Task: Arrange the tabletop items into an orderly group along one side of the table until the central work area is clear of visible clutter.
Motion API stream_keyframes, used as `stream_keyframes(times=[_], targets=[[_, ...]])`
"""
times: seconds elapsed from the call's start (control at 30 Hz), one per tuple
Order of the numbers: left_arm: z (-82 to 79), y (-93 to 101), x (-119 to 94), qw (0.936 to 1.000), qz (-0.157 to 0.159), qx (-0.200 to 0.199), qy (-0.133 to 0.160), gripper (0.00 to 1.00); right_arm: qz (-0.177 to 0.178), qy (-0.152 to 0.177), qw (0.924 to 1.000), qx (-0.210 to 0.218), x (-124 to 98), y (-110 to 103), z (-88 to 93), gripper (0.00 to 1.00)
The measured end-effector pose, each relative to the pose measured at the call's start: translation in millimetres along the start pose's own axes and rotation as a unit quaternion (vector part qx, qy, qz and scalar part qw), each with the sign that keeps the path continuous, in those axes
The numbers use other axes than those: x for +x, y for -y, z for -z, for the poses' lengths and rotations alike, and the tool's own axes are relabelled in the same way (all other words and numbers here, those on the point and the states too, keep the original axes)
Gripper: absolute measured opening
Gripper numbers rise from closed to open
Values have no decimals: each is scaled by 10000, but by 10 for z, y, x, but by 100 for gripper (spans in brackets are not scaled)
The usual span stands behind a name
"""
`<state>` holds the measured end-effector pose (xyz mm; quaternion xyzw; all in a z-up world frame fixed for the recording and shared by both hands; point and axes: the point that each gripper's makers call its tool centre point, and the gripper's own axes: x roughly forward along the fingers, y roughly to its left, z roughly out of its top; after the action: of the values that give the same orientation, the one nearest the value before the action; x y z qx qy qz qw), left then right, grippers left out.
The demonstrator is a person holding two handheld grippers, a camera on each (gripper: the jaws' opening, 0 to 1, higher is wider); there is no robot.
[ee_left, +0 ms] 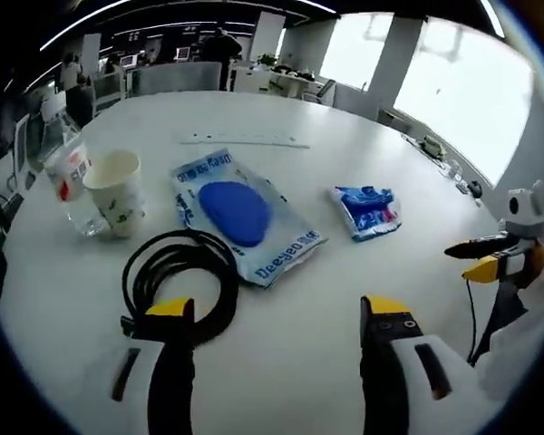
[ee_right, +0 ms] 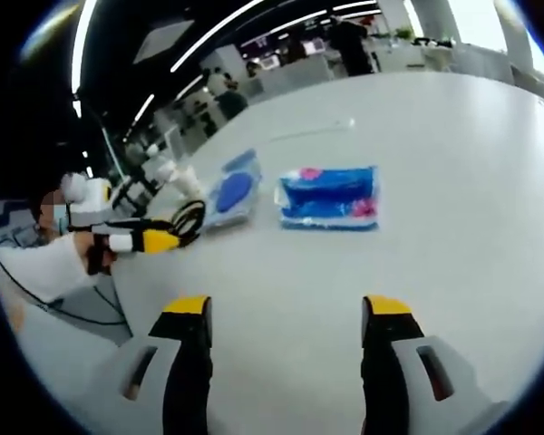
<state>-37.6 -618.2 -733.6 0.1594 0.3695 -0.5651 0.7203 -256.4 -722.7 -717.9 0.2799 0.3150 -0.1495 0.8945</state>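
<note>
Left gripper view: my left gripper is released, jaws apart, over the coiled black cable at lower left. I should probably clamp several loops together. My right gripper hangs released below the tissue pack.

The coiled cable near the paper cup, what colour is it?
Black. The coiled cable shows best in the left gripper view, beside the paper cup.

Both views low over the table, facing each other (sharing blue packets).
</note>
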Motion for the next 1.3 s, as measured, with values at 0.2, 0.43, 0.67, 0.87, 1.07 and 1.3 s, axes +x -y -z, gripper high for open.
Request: stream_keyframes(times=[0.2, 0.43, 0.67, 0.87, 1.07, 1.3], targets=[[13, -117, 79, 9997, -55, 231, -83, 60, 32, 36, 10000, 51, -24, 28, -3, 65], [101, -294, 212, 9983, -143, 411, -390, 47, 27, 20, 9999, 97, -23, 34, 14, 65], [172, -379, 282, 9976, -204, 350, -564, 32, 73, 40, 9998, 187, -48, 76, 16, 64], [160, -433, 270, 9965, -295, 535, -570, 18, 85, 73, 9996, 253, -48, 92, 0, 63], [169, -410, 268, 9951, -64, 757, -633, 7, 31, 70, 9994, 326, -20, 74, 5, 63], [148, -416, 221, 9944, -80, 813, -677, 3, 47, 151, 9992, 366, -59, 96, -22, 62]])
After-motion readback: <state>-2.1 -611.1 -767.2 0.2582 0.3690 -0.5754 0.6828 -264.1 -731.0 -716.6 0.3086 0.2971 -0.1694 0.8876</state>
